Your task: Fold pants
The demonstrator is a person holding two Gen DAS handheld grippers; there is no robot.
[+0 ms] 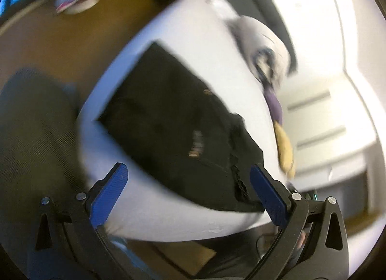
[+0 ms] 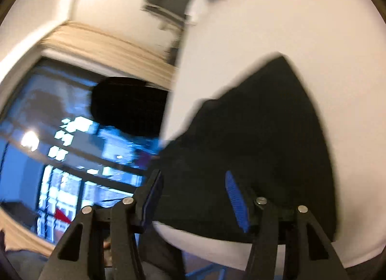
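Black pants [image 1: 173, 120] lie folded into a flat dark block on a white table [image 1: 197, 36]. My left gripper [image 1: 188, 174] is open, its blue pads wide apart, hovering above the near edge of the pants and holding nothing. In the right wrist view the same pants [image 2: 260, 135] lie on the white table [image 2: 289, 26]. My right gripper [image 2: 193, 181] is open above their near edge, with nothing between its blue pads. Both views are motion-blurred.
A pile of white and dark clothes [image 1: 263, 46] sits at the table's far side, with purple and tan items [image 1: 279, 123] at its right edge. A dark mesh chair [image 1: 31, 125] stands left of the table. A window [image 2: 60, 147] and a black chair back [image 2: 127, 104] are left of the table.
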